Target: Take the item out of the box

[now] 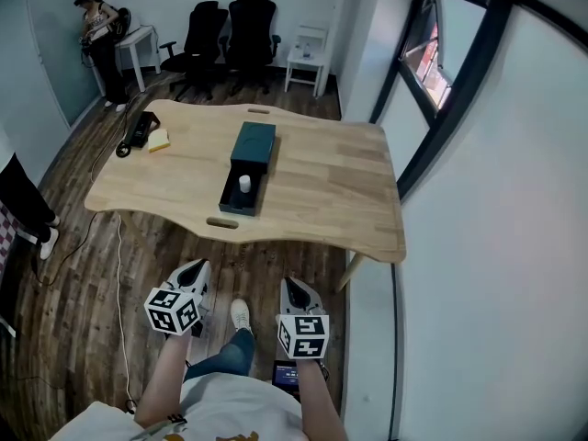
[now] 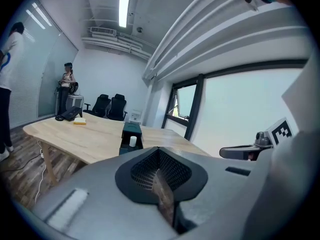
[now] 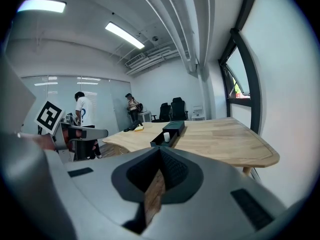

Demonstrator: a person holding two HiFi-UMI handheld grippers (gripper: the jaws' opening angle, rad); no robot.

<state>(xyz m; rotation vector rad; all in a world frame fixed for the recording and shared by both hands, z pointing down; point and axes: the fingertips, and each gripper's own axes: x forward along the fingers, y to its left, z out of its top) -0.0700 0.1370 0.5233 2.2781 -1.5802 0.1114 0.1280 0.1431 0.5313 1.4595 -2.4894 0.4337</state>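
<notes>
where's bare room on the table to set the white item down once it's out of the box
The whole right half of the table, from the box to the right edge, is bare wood. The near-left stretch between box and left edge is free too. The far-left corner is crowded: black device and yellow pad.

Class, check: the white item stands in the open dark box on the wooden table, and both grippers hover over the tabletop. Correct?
No. The head view shows the left gripper and right gripper short of the table, over the floor. The white item does stand in the open box.
</notes>
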